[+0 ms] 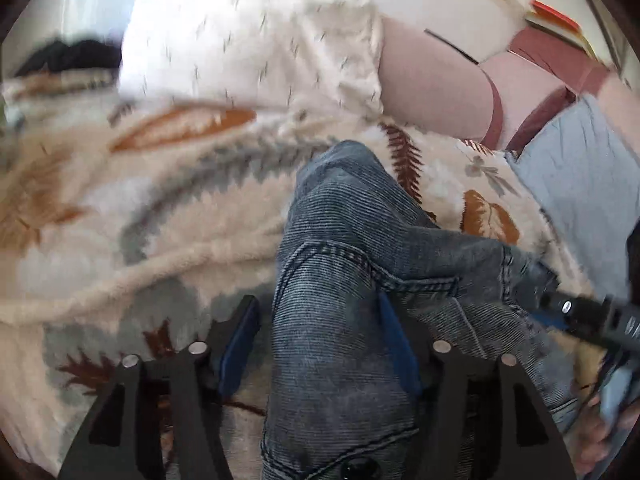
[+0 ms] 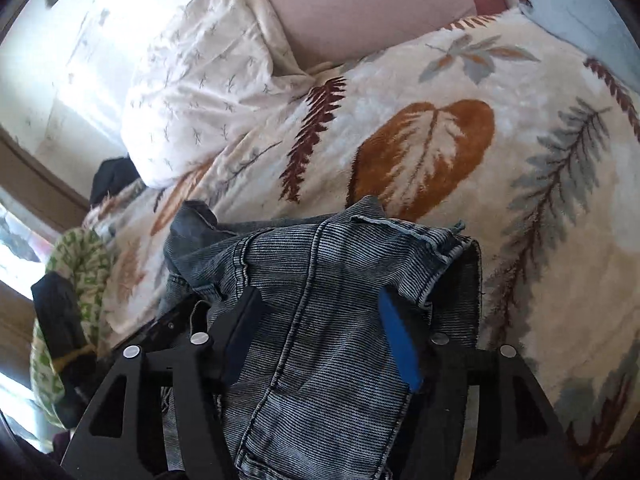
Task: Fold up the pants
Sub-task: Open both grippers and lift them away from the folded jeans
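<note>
Blue-grey denim pants (image 1: 352, 248) lie bunched on a cream leaf-print blanket (image 1: 160, 208). My left gripper (image 1: 318, 320) has its blue-padded jaws wide apart, and a fold of the pants runs between them and drapes over the gripper base. My right gripper (image 2: 320, 312) also has its jaws apart around the pants (image 2: 320, 280), whose hem edge lies across them. The right gripper also shows in the left wrist view (image 1: 576, 312), at the right edge of the denim. Whether either grips the cloth is unclear.
A white patterned pillow (image 1: 256, 40) lies at the far side of the blanket, a pink pillow (image 1: 432, 80) beside it. A light blue cloth (image 1: 576, 168) is at the right. A green-patterned cloth (image 2: 80, 272) and dark items sit at the left bed edge.
</note>
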Motion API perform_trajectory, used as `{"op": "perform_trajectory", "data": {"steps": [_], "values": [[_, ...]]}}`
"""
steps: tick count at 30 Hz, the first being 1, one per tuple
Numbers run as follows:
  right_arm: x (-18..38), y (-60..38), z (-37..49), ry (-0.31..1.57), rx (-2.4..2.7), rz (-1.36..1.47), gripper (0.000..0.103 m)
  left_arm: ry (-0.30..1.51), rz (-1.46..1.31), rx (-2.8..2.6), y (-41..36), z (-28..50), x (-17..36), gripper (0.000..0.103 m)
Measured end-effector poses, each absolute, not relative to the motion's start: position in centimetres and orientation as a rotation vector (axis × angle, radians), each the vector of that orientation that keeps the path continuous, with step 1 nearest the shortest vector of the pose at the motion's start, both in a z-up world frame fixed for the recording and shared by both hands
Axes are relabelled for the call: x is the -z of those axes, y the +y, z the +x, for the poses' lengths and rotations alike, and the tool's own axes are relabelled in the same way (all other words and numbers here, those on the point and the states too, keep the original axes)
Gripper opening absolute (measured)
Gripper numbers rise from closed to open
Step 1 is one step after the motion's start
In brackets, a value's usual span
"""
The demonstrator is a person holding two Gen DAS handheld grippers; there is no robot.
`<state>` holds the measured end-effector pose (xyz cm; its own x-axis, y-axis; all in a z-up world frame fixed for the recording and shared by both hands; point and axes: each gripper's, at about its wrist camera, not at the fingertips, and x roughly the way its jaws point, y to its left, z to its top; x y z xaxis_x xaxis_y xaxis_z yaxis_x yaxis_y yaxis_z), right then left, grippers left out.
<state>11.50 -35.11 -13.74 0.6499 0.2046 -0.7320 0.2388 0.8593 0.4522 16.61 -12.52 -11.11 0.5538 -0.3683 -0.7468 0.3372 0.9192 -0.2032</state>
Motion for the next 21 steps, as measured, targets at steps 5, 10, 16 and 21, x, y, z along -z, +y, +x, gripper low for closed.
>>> {"op": "perform_trajectory", "data": {"steps": [5, 10, 16, 21], "values": [[14.4, -34.9, 11.4, 0.886, 0.021, 0.536, 0.065, 0.922, -0.083, 0.424, -11.9, 17.4, 10.6, 0.071], [12.6, -35.9, 10.2, 0.834, -0.017, 0.600, 0.067, 0.869, -0.059, 0.415, -10.0, 15.9, 7.5, 0.069], [10.0, -33.9, 5.9, 0.767, -0.025, 0.507, 0.067, 0.821, 0.049, 0.413, -8.7, 11.7, 4.8, 0.072], [10.9, -30.2, 3.3, 0.835, -0.019, 0.382, 0.067, 0.857, 0.151, 0.505, -10.0, 8.1, 6.1, 0.073]]}}
